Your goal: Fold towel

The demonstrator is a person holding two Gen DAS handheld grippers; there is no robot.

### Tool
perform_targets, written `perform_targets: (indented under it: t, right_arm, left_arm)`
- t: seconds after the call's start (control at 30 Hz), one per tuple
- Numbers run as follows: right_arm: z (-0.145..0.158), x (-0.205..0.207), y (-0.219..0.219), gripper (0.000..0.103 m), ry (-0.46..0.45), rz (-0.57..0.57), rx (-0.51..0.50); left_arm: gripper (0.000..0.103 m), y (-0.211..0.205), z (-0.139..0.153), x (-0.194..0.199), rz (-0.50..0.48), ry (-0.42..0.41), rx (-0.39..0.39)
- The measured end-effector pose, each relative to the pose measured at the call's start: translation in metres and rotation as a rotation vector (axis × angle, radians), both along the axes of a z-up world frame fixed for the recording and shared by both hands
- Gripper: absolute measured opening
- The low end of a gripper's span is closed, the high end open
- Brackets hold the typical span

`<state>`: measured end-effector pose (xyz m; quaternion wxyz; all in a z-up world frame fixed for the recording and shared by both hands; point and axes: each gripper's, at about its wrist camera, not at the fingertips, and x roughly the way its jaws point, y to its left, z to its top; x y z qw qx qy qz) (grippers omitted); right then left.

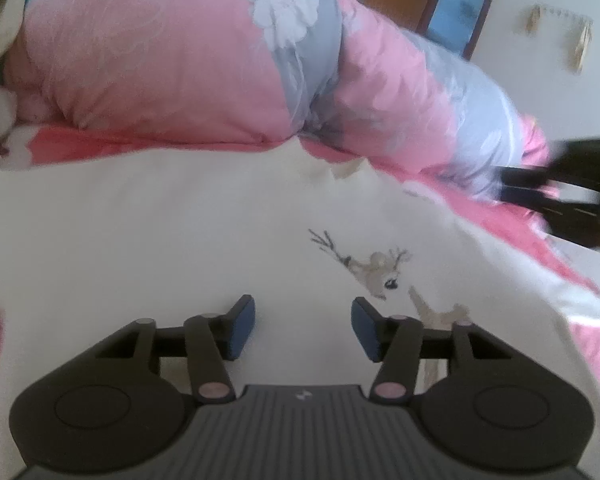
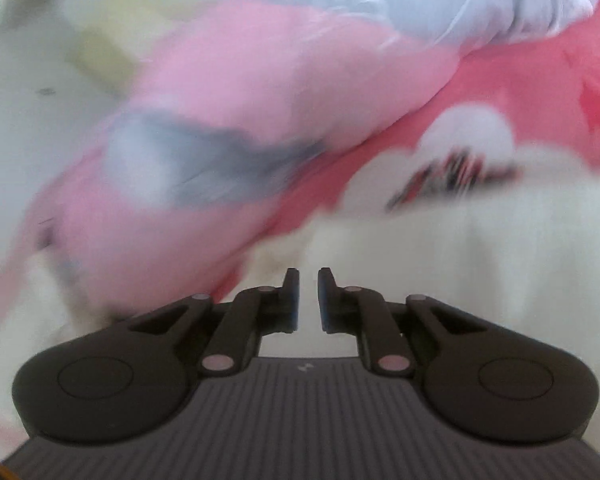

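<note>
**Cream towel spread on bed, both grippers empty over it**

Biggest first: rumpled pink-and-grey floral quilt (image 1: 204, 68) heaped along far side of the bed, on a coral-pink bedsheet w/ white pattern (image 1: 540, 256). In front of it the cream soft-pile towel w/ embroidered deer motif (image 1: 180, 232) lies mostly flat on the sheet, deer side up; whether it's already folded once I can't tell, since no layered edge shows.

Left gripper (image 1: 303, 330) hangs just over the towel, jaws spread wide, nothing between. Right gripper (image 2: 308, 300), view badly blurred, sits over the towel's pale edge (image 2: 460, 256) near the quilt; jaws nearly together w/ a narrow gap, pinching nothing visible.

Handling, my guess: light, limp, thick pile, not slippery or fragile; sags and wrinkles if lifted mid-panel. Best hold approx. at corners/hem, one per gripper, pinching a single layer.
</note>
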<state>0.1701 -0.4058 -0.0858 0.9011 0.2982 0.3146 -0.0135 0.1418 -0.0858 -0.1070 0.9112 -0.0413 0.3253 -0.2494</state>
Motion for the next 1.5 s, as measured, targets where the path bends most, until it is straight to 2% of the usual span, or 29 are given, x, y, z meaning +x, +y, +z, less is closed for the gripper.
perform_targets:
  t: [0.07,0.1,0.13,0.17,0.2,0.37,0.47,0.53,0.67,0.73,1.5]
  right_arm:
    - [-0.002,-0.027,0.016,0.019,-0.003,0.023,-0.067]
    - [-0.004,-0.04,0.023,0.02,-0.004,0.035,-0.1]
    - [-0.005,-0.054,0.031,0.021,-0.005,0.046,-0.133]
    - [-0.006,-0.067,0.039,0.022,-0.007,0.058,-0.166]
    - [-0.007,-0.081,0.047,0.024,-0.008,0.07,-0.2]
    - [-0.013,-0.148,0.086,0.03,-0.015,0.128,-0.366]
    - [-0.027,-0.142,0.099,0.036,-0.019,0.13,-0.453]
    - [-0.032,-0.141,0.1,0.042,-0.018,0.121,-0.457]
    - [-0.034,-0.149,0.097,0.043,-0.032,0.119,-0.458]
    - [-0.035,-0.152,0.095,0.046,-0.041,0.121,-0.453]
    - [-0.041,-0.159,0.092,0.048,-0.04,0.11,-0.459]
  left_arm:
    - [0.08,-0.018,0.001,-0.01,0.013,-0.043,0.117]
    - [0.096,-0.026,-0.001,-0.014,0.017,-0.067,0.178]
    - [0.103,-0.035,-0.003,-0.017,0.021,-0.09,0.24]
    - [0.103,-0.041,-0.005,-0.018,0.022,-0.097,0.286]
    - [0.103,-0.042,-0.006,-0.018,0.024,-0.098,0.297]
    - [0.103,-0.035,-0.008,-0.015,0.026,-0.069,0.264]
    - [0.103,-0.028,-0.009,-0.01,0.018,-0.033,0.223]
    - [0.103,-0.028,-0.009,-0.011,0.019,-0.034,0.222]
    - [0.103,-0.032,-0.009,-0.012,0.019,-0.039,0.237]
    - [0.103,-0.031,-0.009,-0.012,0.019,-0.038,0.235]
    - [0.103,-0.031,-0.009,-0.012,0.02,-0.039,0.236]
